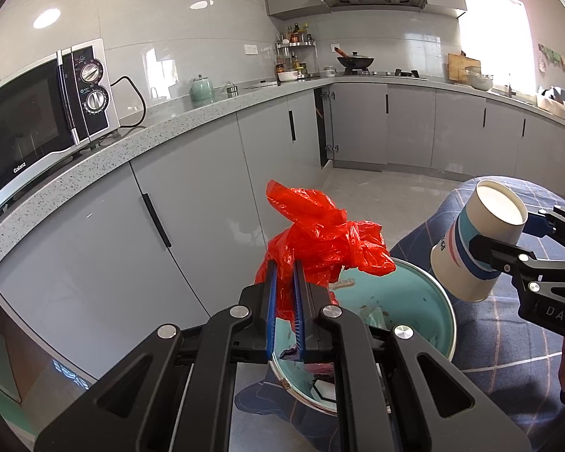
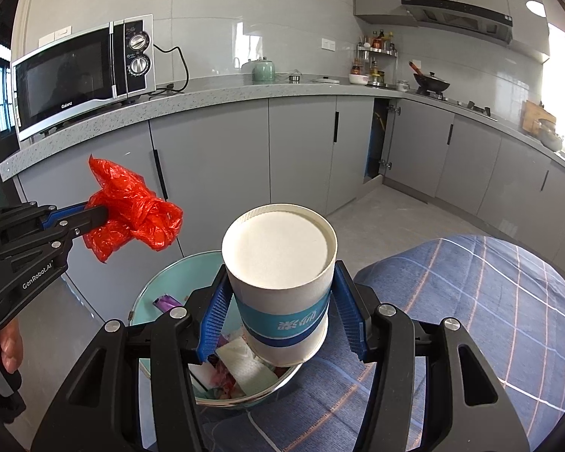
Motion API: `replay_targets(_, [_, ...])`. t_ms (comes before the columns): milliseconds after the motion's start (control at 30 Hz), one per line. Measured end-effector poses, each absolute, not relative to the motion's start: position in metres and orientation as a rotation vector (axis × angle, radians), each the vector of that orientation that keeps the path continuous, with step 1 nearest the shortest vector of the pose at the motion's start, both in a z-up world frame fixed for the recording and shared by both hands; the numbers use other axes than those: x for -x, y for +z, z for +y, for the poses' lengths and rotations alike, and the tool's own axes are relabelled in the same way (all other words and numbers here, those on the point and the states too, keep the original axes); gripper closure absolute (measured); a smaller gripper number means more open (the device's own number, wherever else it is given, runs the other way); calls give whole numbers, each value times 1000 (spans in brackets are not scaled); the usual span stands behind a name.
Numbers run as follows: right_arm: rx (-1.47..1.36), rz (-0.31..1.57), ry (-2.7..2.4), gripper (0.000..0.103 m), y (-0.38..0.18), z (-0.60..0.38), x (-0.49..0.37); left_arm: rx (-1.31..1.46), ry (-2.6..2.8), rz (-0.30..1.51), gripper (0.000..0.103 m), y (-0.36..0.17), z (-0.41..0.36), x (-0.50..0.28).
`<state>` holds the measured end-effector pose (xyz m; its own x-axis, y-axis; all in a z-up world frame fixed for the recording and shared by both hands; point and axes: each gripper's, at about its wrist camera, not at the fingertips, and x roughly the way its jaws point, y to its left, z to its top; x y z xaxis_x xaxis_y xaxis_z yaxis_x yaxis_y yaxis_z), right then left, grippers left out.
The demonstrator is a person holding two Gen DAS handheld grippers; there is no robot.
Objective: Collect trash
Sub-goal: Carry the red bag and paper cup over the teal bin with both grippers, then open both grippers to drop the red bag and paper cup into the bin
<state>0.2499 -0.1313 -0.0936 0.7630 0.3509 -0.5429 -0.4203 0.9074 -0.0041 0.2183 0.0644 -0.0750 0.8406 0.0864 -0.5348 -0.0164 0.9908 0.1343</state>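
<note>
My left gripper is shut on a crumpled red plastic bag and holds it above the near left rim of a round teal trash bin. My right gripper is shut on a white paper cup with a blue band, held bottom end forward above the bin. The bin holds tissues, wrappers and a purple lighter. The bag and left gripper show at the left of the right wrist view. The cup and right gripper show at the right of the left wrist view.
A grey counter with cabinets runs behind the bin; a microwave stands on it. A blue plaid cloth lies to the bin's right. One cabinet door stands ajar. A stove with a wok is at the far right.
</note>
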Motion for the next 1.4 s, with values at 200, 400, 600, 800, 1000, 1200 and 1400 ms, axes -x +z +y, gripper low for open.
replay_targets(200, [135,571,425,49,-96,-125,-254,-123,62,571,94,-75,66,-221])
replay_targets(400, [139,581,432,49,-100,-120,-258,-121,66,574,94,-78,63,-223])
replay_targets(600, [140,595,437,49,-103,-114,-263,-111,70,572,94,-75,64,-227])
replay_targets(800, [149,604,444,49,-107,-106,-266,-112,72,574,94,-77,65,-227])
replay_targets(1000, [152,606,447,49,-108,-105,-267,-118,81,579,94,-77,65,-229])
replay_targets(1200, [150,607,447,49,-108,-105,-268,-121,77,580,94,-77,64,-229])
replay_targets(1400, [151,607,446,49,-108,-105,-268,-121,74,582,94,-77,66,-231])
